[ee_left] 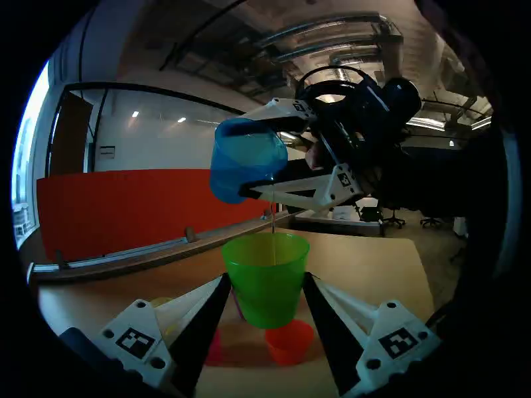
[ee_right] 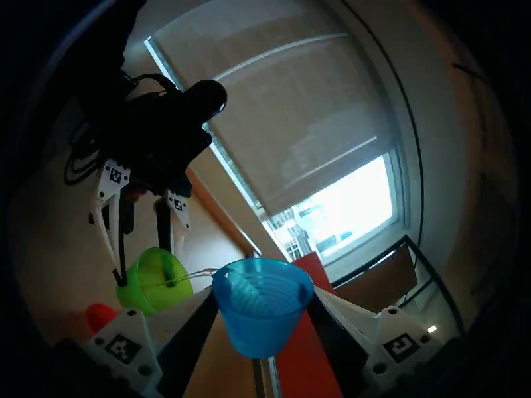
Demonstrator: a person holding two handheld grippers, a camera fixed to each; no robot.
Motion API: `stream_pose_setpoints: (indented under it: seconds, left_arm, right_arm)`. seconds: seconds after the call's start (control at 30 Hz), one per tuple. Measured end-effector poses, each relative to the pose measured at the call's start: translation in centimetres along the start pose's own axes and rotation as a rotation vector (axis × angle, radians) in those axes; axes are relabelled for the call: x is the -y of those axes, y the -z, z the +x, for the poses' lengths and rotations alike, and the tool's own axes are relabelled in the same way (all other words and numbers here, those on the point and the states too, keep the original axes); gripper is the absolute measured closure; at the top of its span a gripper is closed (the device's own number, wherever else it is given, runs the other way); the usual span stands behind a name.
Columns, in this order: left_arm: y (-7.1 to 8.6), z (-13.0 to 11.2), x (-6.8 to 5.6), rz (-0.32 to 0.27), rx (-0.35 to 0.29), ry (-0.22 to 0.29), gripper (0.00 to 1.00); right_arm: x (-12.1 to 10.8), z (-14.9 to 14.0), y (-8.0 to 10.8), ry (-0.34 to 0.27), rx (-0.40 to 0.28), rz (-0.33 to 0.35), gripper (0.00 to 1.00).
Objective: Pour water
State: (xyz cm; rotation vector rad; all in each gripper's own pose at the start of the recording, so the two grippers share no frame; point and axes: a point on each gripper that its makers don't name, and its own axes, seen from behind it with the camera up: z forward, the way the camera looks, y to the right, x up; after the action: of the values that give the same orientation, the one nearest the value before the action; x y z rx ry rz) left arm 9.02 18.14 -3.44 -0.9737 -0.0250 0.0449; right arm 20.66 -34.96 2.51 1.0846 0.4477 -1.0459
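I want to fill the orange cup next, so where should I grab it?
I'd pinch the orange cup across its side wall just under the rim, coming in level from its near side: it stands upright on the table, mouth up.

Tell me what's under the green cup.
Beneath the green cup: wooden table and an orange cup. A pink cup beside it is partly hidden behind a finger of the left claw.

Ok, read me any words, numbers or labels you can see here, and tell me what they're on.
No words or numbers can be read.
The square markers on the gripper fingers: black-and-white patterns, no letters.
The small wall sign: too small to read.
The blue cup and green cup: no print visible.
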Motion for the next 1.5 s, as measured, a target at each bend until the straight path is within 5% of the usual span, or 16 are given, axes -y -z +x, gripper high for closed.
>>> stream_pose_setpoints:
  seconds: [1.5]
  left_arm:
    - [0.23, 0.4, 0.0, 0.002, -0.007, -0.006, 0.21]
  right_arm:
    - [-0.33, 0.31, -0.04, 0.069, 0.013, -0.001, 0.1]
